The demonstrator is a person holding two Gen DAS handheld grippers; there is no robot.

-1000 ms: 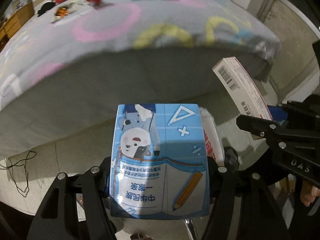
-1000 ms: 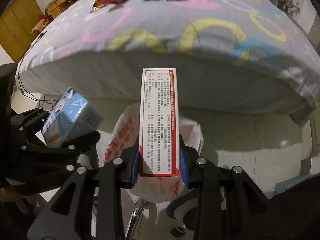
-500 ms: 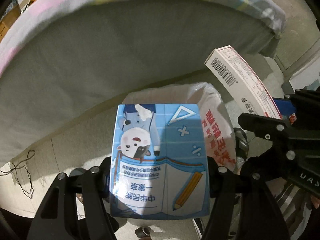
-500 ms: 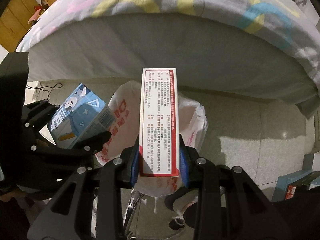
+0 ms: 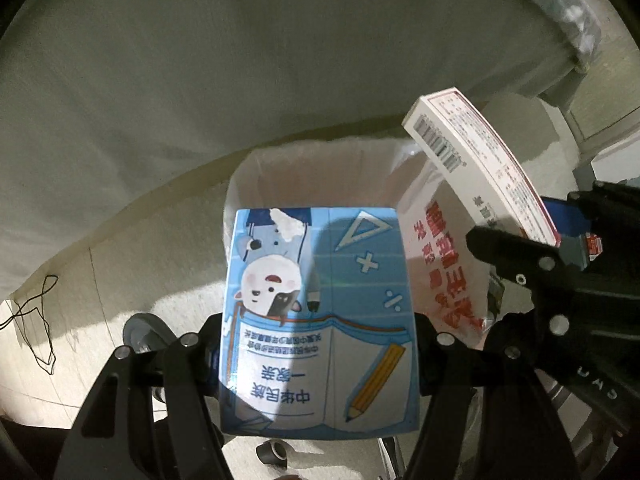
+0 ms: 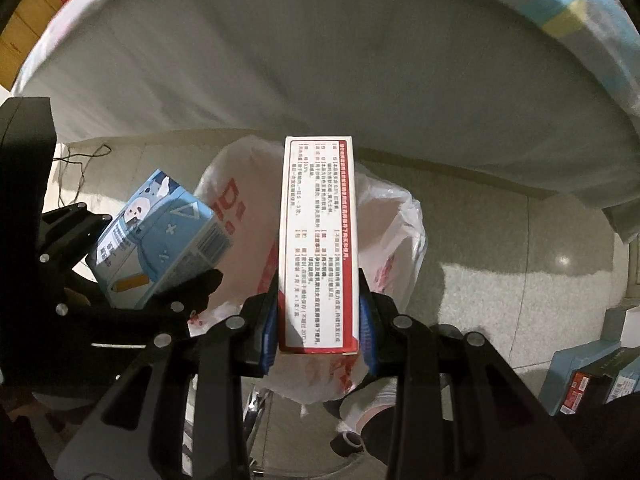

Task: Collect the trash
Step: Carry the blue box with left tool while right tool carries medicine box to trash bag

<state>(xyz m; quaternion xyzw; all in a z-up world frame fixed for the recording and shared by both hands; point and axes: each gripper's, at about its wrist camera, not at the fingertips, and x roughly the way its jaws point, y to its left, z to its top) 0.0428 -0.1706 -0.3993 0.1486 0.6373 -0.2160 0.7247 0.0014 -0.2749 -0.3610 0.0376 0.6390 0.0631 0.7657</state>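
Observation:
My left gripper [image 5: 318, 356] is shut on a blue carton [image 5: 320, 320] printed with a cartoon animal, a book and a pencil. It hangs just above the open mouth of a white plastic bag [image 5: 320, 172] with red lettering. My right gripper [image 6: 319, 316] is shut on a long white box with red edges [image 6: 318, 240], held upright over the same white bag [image 6: 392, 236]. In the right wrist view the blue carton [image 6: 160, 240] sits to the left of the box; in the left wrist view the white box [image 5: 480, 168] slants in from the right.
The grey side of a bed [image 5: 280, 60] rises right behind the bag, with a patterned cover [image 6: 580, 4] on top. A black cable [image 5: 36, 320] lies on the pale floor at left. Stacked boxes [image 6: 592, 376] stand on the floor at lower right.
Both grippers have sunk with their loads and tilted down. The bed top has slid out of sight and the bag's open mouth now lies below the blue carton.

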